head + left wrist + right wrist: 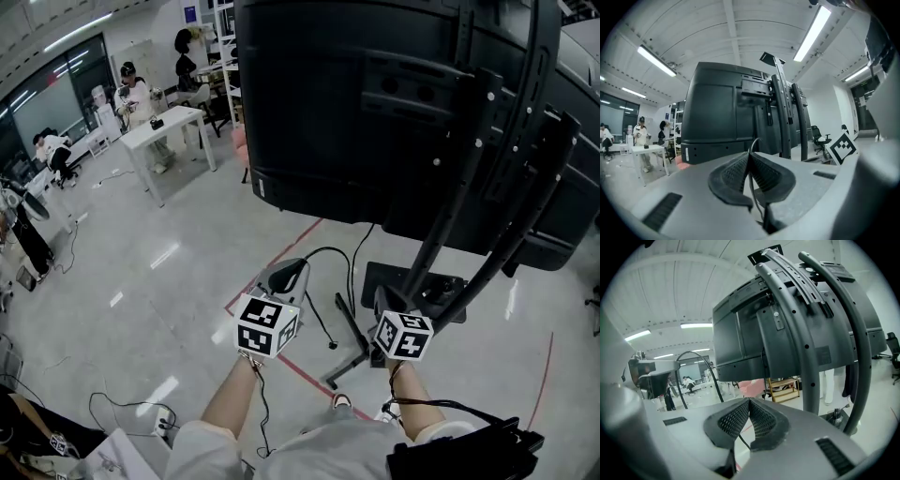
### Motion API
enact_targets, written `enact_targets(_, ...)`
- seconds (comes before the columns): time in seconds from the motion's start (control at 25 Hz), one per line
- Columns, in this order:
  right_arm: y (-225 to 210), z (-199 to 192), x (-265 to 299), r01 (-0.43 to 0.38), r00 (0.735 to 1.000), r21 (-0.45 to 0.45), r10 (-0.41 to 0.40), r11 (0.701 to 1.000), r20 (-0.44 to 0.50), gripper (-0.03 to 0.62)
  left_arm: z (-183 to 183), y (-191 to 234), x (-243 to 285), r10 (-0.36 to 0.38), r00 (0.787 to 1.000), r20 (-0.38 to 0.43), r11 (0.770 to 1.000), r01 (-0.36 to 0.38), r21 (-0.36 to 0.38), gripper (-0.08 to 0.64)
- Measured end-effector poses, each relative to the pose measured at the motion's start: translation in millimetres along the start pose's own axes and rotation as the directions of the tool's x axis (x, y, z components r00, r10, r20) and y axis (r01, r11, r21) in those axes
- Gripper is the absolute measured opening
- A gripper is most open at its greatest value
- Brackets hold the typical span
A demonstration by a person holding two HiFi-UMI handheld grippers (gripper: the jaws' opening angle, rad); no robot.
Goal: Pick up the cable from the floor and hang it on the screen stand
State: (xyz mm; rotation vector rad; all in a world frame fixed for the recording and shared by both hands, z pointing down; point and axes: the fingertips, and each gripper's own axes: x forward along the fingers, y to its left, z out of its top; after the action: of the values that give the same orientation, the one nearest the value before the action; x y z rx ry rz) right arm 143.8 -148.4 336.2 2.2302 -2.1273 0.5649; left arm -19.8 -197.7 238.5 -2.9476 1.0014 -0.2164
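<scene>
A thin black cable (328, 250) arches in a loop between my two grippers, in front of the big black screen (375, 112) on its dark stand (497, 244). My left gripper (286, 277) is shut on the cable (751, 185), which passes between its ribbed pads and pokes out above the tips. My right gripper (387, 302) is shut on the same cable (696, 363), whose loop runs left towards the left gripper (654, 376). Both grippers are held up off the floor, level with the screen's (750, 338) lower edge. The stand's curved bars (797, 333) rise just ahead of the right gripper (749, 401).
The stand's base plate (412, 281) and a black floor leg (352, 328) lie right below my hands. A red tape line (291, 248) crosses the floor. A white table (164, 127) with seated people is at the back left. A power strip (159, 422) with loose leads lies near left.
</scene>
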Motion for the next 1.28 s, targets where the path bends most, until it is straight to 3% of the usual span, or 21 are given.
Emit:
enact_targets(0.24, -8.2, 38.1, -9.4, 0.015, 0.998, -0.005, -0.014, 1.0, 0.067, 0.018, 60.9, -10.1, 18.0, -0.05, 0.998, 0.045, 0.998, 0.048, 0.05, 0.015)
enact_targets(0.6, -8.1, 66.4, -11.8, -0.006, 0.995, -0.006, 0.006, 1.0, 0.103, 0.018, 112.8, 5.0, 41.9, -0.022, 1.0, 0.001, 0.996, 0.022, -0.088, 0.015)
enact_targets(0.8, 1.1, 94.7, 1.5, -0.025, 0.992, -0.051, 0.031, 0.998, 0.12, 0.018, 134.9, 20.3, 52.8, 0.062, 0.998, -0.019, 0.993, -0.064, -0.1, 0.015)
enact_targets(1.04, 20.2, 143.0, 18.2, -0.033, 0.989, -0.119, 0.05, 0.992, 0.14, 0.018, 159.3, 41.0, 63.7, 0.115, 0.993, -0.037, 0.976, -0.12, -0.184, 0.015)
enact_targets(1.28, 25.3, 184.5, 32.9, -0.045, 0.987, -0.104, 0.061, 0.994, 0.151, 0.018, 187.7, 53.2, 75.2, 0.175, 0.984, -0.033, 0.977, -0.178, -0.12, 0.015)
